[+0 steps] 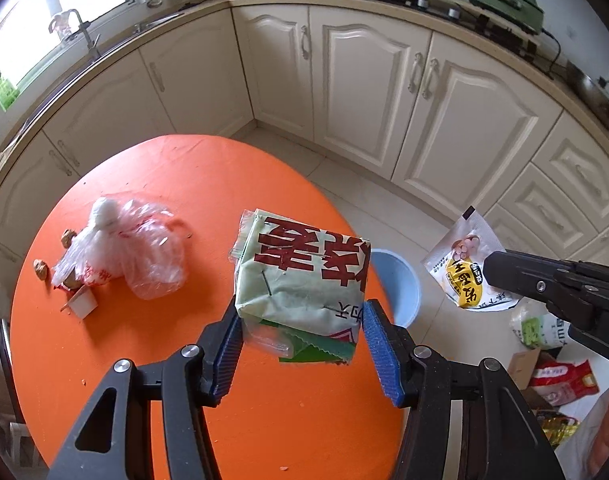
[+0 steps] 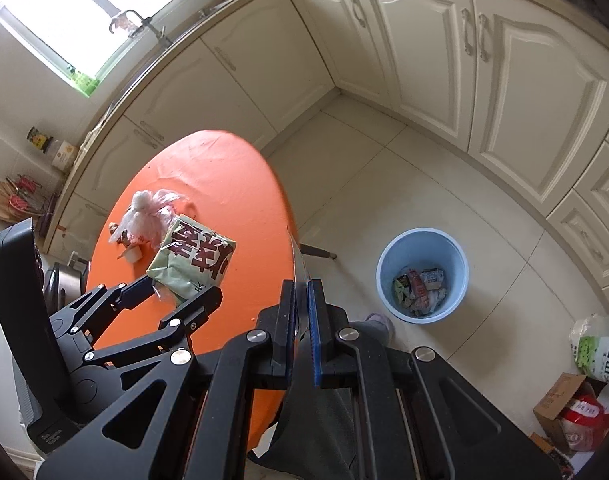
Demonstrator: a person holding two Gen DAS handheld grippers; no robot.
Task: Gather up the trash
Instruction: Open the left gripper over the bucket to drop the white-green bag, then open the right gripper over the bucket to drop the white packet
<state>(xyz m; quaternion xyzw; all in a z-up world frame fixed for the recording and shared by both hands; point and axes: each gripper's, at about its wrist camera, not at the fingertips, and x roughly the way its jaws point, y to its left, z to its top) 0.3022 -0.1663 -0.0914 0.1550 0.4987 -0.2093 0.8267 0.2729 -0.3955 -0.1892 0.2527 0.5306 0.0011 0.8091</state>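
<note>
Holding a pale green packet (image 1: 300, 276) with big red characters, my left gripper (image 1: 302, 336) has its blue pads (image 1: 228, 346) pressed against the packet's two sides, lifting it above the orange table (image 1: 176, 360). In the right wrist view the same packet (image 2: 192, 262) hangs over the table's (image 2: 232, 184) near half, clamped in the left gripper (image 2: 184, 292).

My right gripper (image 2: 301, 320) is clenched on a thin snack pouch (image 2: 300, 276), seen there edge-on as a sliver rising between the pads. From the left wrist view the pouch (image 1: 464, 264) shows its face, white with a yellow label, held out over the floor to the right of the table by the right gripper (image 1: 500, 272).

A blue bin (image 2: 422, 276) stands on the tiled floor just beside the table's edge, with crumpled wrappers (image 2: 420, 290) in its bottom. In the left view only part of the bin's (image 1: 400, 280) rim shows behind the packet.

On the table a crumpled plastic bag (image 1: 124, 248) lies to the left, with two walnuts (image 1: 41, 270) touching or just beside it and a small white cup (image 1: 82, 302) on its side at the bag's near edge.
</note>
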